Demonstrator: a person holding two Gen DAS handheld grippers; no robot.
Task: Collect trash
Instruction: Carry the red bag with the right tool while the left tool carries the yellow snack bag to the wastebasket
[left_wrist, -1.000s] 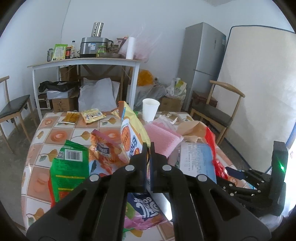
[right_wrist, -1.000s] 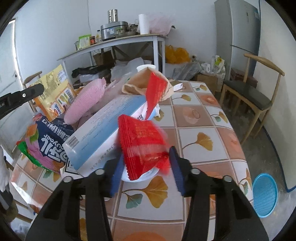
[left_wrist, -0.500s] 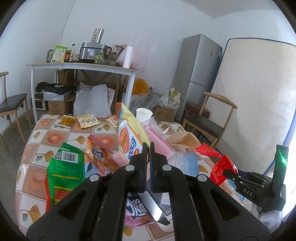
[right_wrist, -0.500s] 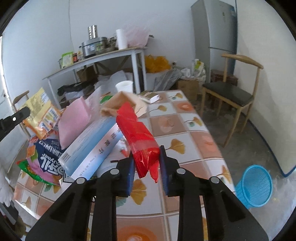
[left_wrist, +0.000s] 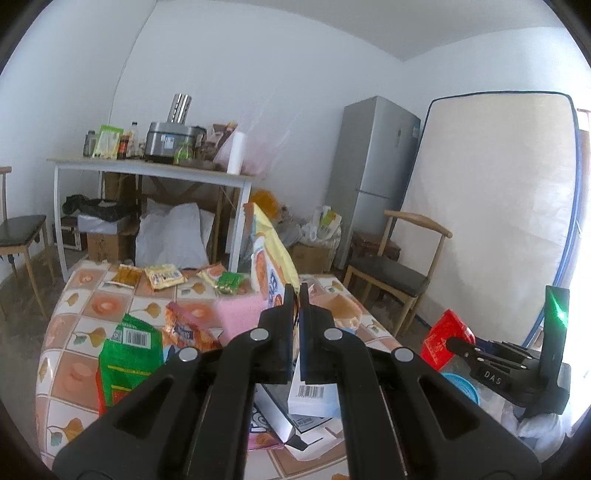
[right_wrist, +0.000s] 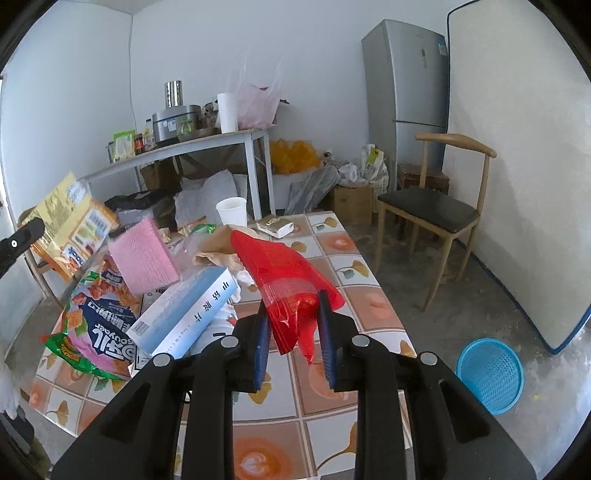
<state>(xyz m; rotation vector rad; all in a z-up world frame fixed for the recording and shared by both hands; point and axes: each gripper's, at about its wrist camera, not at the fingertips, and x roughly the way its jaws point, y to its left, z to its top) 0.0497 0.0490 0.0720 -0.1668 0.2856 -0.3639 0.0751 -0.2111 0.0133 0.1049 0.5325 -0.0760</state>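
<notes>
My left gripper is shut on a yellow snack bag, which stands upright above the tiled table. The right wrist view shows that same bag hanging at the far left from the left fingertip. My right gripper is shut on a crumpled red plastic wrapper, held up over the table's right side. The left wrist view shows the red wrapper at the right gripper's tip. On the floor to the right stands a blue basket.
Litter covers the table: a green bag, a pink foam pad, a blue-and-white box, a blue snack bag, brown paper and a paper cup. A wooden chair stands right of the table.
Both grippers have risen. The right jaws narrowed onto the red wrapper and lifted it off the pile. The yellow bag came up with the left gripper.
</notes>
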